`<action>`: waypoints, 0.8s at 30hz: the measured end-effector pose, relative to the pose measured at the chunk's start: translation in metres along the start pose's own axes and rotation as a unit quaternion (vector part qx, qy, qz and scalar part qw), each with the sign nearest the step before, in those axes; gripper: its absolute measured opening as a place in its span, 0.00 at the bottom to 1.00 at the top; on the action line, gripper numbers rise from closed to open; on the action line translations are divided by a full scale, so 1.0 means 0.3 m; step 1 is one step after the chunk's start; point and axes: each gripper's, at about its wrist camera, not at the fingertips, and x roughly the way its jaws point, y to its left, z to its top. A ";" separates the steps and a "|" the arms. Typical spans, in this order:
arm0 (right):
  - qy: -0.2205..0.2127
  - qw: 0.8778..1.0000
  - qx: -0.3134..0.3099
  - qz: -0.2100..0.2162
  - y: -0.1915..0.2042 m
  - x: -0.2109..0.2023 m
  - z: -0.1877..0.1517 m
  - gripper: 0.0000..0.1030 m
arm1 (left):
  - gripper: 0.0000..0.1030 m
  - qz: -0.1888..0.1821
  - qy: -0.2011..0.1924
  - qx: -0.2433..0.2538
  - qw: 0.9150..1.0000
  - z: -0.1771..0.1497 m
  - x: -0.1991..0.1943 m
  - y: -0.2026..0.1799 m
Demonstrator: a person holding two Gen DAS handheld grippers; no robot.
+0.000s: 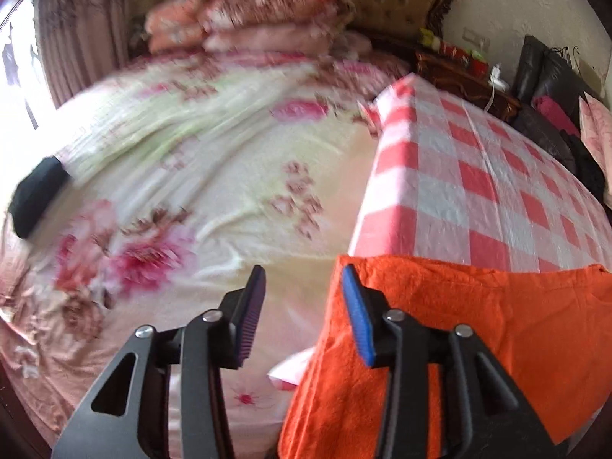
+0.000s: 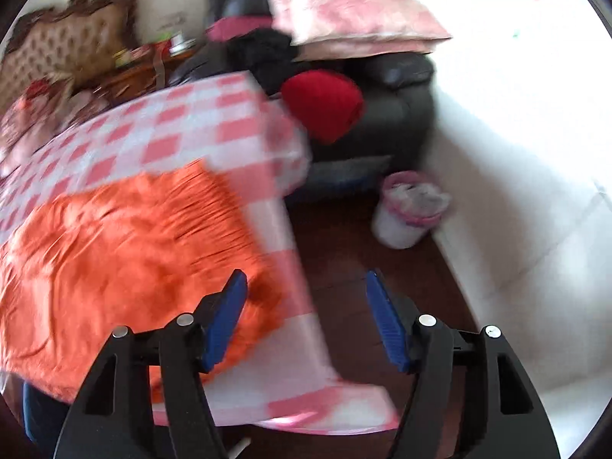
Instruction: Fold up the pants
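Bed (image 1: 214, 176) with flowered cover fills left and centre of the left wrist view, pillows (image 1: 248, 15) stacked at the headboard, upper centre; bench (image 1: 478, 191) under a pink-and-white checked cloth takes the right half of that view and the left and centre of the right wrist view (image 2: 183, 114); black sofa (image 2: 390, 107) upper centre-right of the right view, red cushion (image 2: 325, 103) on it, small bin (image 2: 409, 210) on the floor mid-right.

Pants (image 2: 126, 252), bright orange, lie spread on the bench at the near edge; in the left view they sit lower right (image 1: 478, 325) and one side drapes down over the bench edge; cannot tell waistband from legs, both views are blurred.

Left hand-held gripper (image 1: 304, 287) jaws wide apart, nothing between them; the blue pad sits over the pants' edge, the other pad over the bed; cannot tell if touching. Right hand-held gripper (image 2: 304, 294) also spread wide and empty; left pad over the pants' right edge, right pad over bare floor.

Judgement: fold not yet started, grasps pending. Risks: pinching the checked cloth along with the pants and dragging it off the bench; catching one layer only, so the fold comes out crooked; overhanging side pulling the pants off toward the floor if one corner is lifted alone.
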 end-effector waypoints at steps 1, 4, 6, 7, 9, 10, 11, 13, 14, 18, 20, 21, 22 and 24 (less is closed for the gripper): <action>-0.012 1.000 0.011 -0.018 -0.023 -0.028 0.015 0.61 | 0.51 0.008 -0.031 0.004 0.999 -0.009 -0.053 -0.021; -0.040 0.999 -0.010 0.020 0.036 -0.088 0.055 0.61 | 0.70 -0.004 -0.098 0.023 0.995 -0.047 -0.171 -0.120; -0.046 0.994 -0.064 0.076 0.176 -0.107 0.072 0.61 | 0.76 -0.046 -0.117 0.043 0.991 -0.084 -0.230 -0.247; -0.045 0.989 -0.092 0.103 0.257 -0.106 0.075 0.61 | 0.77 -0.070 -0.114 0.051 0.990 -0.101 -0.244 -0.309; -0.030 0.979 -0.133 0.150 0.434 -0.070 0.081 0.61 | 0.77 -0.106 -0.097 0.076 0.987 -0.145 -0.265 -0.450; -0.023 0.976 -0.145 0.163 0.504 -0.044 0.086 0.61 | 0.77 -0.116 -0.093 0.074 0.986 -0.166 -0.276 -0.495; -0.021 0.974 -0.154 0.168 0.542 -0.029 0.087 0.61 | 0.77 -0.141 -0.077 0.061 0.985 -0.199 -0.281 -0.534; -0.015 0.969 -0.180 0.170 0.628 0.046 0.101 0.61 | 0.77 -0.177 -0.037 0.035 0.983 -0.256 -0.268 -0.570; -0.009 0.972 -0.178 0.152 0.640 0.091 0.112 0.61 | 0.76 -0.184 -0.025 0.035 0.982 -0.281 -0.261 -0.576; 0.028 0.984 -0.138 0.110 0.580 0.221 0.157 0.58 | 0.76 -0.165 -0.017 0.055 0.985 -0.366 -0.260 -0.562; 0.032 0.983 -0.127 0.127 0.541 0.235 0.152 0.57 | 0.76 -0.147 -0.020 0.049 0.988 -0.382 -0.256 -0.529; 0.029 0.983 -0.133 0.126 0.538 0.234 0.147 0.57 | 0.74 -0.143 -0.022 0.039 0.989 -0.384 -0.255 -0.507; 0.024 0.982 -0.143 0.118 0.546 0.234 0.138 0.57 | 0.71 -0.140 -0.024 0.021 0.990 -0.389 -0.256 -0.478; 0.014 0.983 -0.158 0.097 0.571 0.218 0.109 0.58 | 0.66 -0.123 -0.036 -0.038 0.991 -0.378 -0.259 -0.377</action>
